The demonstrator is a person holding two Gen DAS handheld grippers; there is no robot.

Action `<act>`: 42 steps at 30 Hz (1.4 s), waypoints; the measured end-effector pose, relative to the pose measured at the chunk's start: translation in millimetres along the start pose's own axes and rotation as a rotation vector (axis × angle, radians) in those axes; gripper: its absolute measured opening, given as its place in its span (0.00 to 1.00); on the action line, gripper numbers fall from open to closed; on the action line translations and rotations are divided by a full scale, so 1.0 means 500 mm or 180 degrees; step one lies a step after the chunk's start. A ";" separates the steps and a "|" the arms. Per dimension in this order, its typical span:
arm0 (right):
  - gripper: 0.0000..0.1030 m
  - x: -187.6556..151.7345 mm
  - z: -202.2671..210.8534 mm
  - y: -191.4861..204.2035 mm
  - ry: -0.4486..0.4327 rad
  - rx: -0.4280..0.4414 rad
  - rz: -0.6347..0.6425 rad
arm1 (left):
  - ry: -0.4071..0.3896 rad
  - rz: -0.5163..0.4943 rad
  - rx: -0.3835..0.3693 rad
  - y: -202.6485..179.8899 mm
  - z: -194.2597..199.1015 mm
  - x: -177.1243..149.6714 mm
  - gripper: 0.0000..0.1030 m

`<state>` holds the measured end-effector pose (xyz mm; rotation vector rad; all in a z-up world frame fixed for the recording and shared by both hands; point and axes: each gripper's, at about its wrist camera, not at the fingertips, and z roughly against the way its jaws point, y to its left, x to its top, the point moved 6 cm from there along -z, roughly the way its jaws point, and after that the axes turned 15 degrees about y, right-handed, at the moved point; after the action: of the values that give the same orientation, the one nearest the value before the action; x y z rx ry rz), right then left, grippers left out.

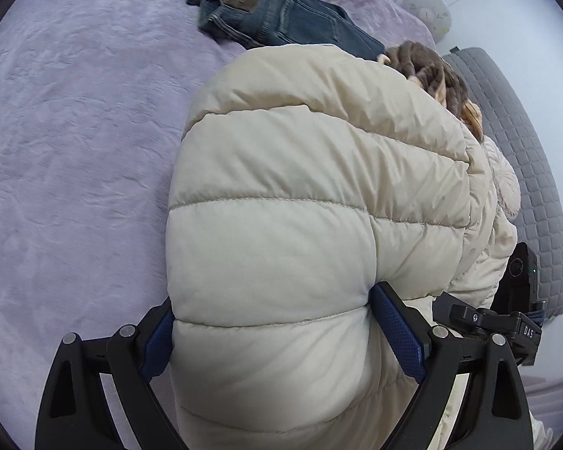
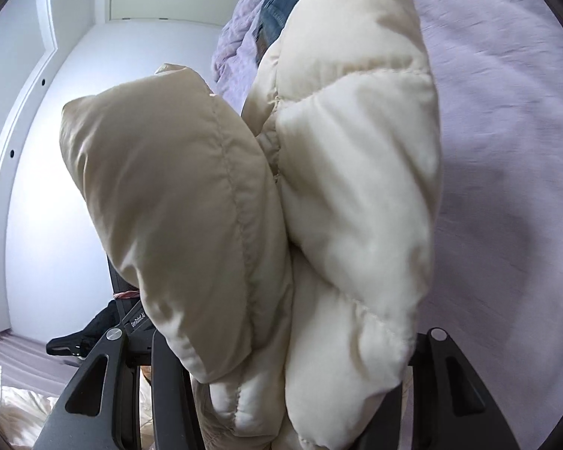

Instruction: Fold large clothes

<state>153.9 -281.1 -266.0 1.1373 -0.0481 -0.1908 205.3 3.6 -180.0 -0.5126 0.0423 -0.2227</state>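
A cream puffer jacket (image 1: 311,195) hangs bunched over a lilac bedspread (image 1: 75,150). My left gripper (image 1: 270,322) is shut on a thick quilted fold of it; both blue pads (image 1: 398,326) press into the padding. In the right wrist view the same jacket (image 2: 356,187) fills the middle, and my right gripper (image 2: 281,367) is shut on a bunched part of it, the fabric swelling out between the black fingers (image 2: 446,371). The right gripper's body (image 1: 506,322) shows at the left view's right edge, close to the jacket.
Folded blue jeans (image 1: 277,18) lie at the far side of the bed, and a brown-and-cream knit garment (image 1: 435,71) lies behind the jacket. A grey quilted mat (image 1: 514,142) lies beside the bed. White walls (image 2: 94,93) rise to the left in the right wrist view.
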 end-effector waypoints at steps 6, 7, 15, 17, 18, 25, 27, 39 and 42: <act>0.51 0.117 -0.083 -0.010 0.0005 0.0004 0.0085 | -0.0274 0.0058 0.0218 0.100 0.016 0.104 0.92; 0.51 0.140 -0.092 -0.017 0.0005 -0.0027 0.0103 | -0.0305 0.0071 0.0266 0.112 0.011 0.121 0.92; 0.67 0.230 -0.100 -0.137 0.0068 -0.0728 -0.0216 | -0.0166 0.0056 0.0415 0.145 -0.080 0.179 0.96; 0.70 0.218 -0.066 -0.142 -0.0009 -0.0885 -0.0290 | -0.0151 0.0058 0.0440 0.144 -0.069 0.181 0.96; 0.71 0.212 -0.046 -0.146 -0.0049 -0.0959 -0.0336 | -0.0169 0.0047 0.0468 0.141 -0.056 0.177 0.96; 0.60 0.133 0.097 -0.127 -0.0488 -0.1509 -0.0480 | -0.0393 -0.0156 0.0625 0.161 0.063 0.087 0.96; 0.34 0.120 0.108 -0.078 -0.0603 -0.1534 -0.0422 | -0.0354 -0.0218 0.0685 0.174 0.066 0.056 0.95; 0.28 0.087 -0.086 0.056 -0.0425 -0.2445 0.0010 | -0.0096 -0.0554 0.0822 0.108 -0.062 -0.031 0.96; 0.28 0.084 -0.094 -0.020 -0.0392 -0.2455 -0.0263 | -0.0038 -0.0555 0.0840 0.102 -0.093 -0.036 0.96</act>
<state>200.3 -250.3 -297.2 0.3577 -0.0319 -0.3188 193.3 28.2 -245.8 -0.2543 -0.0433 -0.3901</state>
